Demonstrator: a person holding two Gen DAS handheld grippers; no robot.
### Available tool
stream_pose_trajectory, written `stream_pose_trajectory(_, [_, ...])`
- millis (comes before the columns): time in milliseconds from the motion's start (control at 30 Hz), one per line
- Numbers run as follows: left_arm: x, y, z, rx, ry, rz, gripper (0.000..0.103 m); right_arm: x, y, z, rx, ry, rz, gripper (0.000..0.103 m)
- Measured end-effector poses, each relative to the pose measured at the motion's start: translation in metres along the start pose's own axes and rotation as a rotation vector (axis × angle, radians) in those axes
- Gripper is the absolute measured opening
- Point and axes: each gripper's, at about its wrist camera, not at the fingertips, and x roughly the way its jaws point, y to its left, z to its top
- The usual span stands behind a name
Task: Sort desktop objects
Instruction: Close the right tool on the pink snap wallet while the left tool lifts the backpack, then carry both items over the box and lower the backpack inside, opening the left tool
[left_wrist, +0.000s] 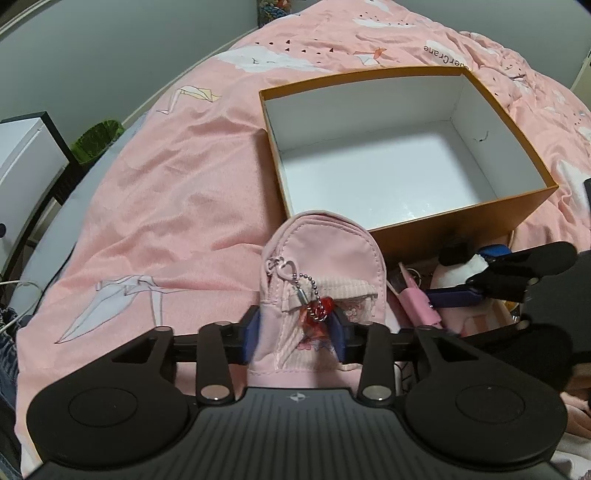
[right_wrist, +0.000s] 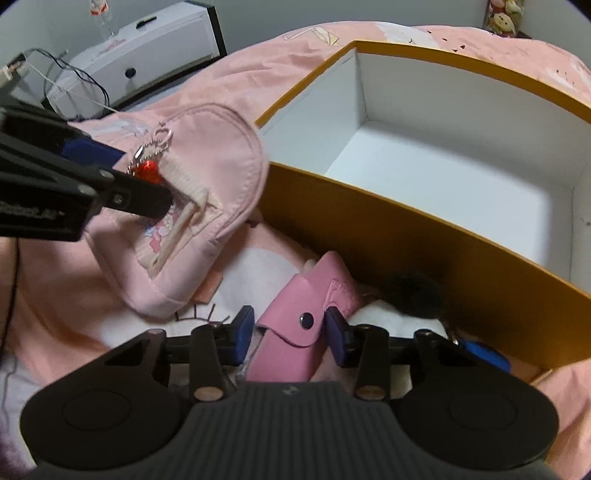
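At lower centre, the left gripper (left_wrist: 297, 328) clamped the pink pouch (left_wrist: 321, 266) — the right gripper's (right_wrist: 290, 330) jaws bracketed the pink key case (right_wrist: 295, 332), contact unclear.

A pale pink pouch (left_wrist: 317, 280) with a red bead charm (left_wrist: 321, 308) fills the lower middle. Upper right, the box (left_wrist: 461, 225) is orange outside, white inside. The bedspread (left_wrist: 166, 192) is pink with white paper cranes. A brighter pink case (right_wrist: 306, 317) sits at lower centre.

Home bedroom, pink quilt (left_wrist: 177, 177) on bed, white nightstand (right_wrist: 147, 48)
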Motion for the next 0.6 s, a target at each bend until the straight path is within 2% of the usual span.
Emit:
stream_pose_trajectory(133, [0.007, 0.0, -0.001, 0.0, 0.01, -0.007, 0.055, -0.007, -0.012, -0.002, 0.037, 0.027, 0.046, 0.041])
stream_pose_trajectory(267, [0.012, 0.004, -0.002, -0.017, 0.019, -0.023, 0.059, 0.006, -0.008, 0.011, 0.032, 0.081, 0.038, 0.041])
stream_pose_trajectory(400, [0.018, 0.011, -0.004, -0.064, 0.043, -0.06, 0.063, 0.023, 0.005, 0.018, 0.0, 0.118, -0.014, 0.053])
stream_pose_trajectory(467, [0.018, 0.009, -0.005, -0.056, 0.035, -0.059, 0.06, 0.031, 0.015, 0.019, -0.039, 0.115, -0.057, 0.058])
stream_pose_trajectory(600, [0.013, 0.006, -0.005, -0.038, 0.026, -0.057, 0.048, 0.033, 0.022, 0.014, -0.06, 0.079, -0.094, 0.055])
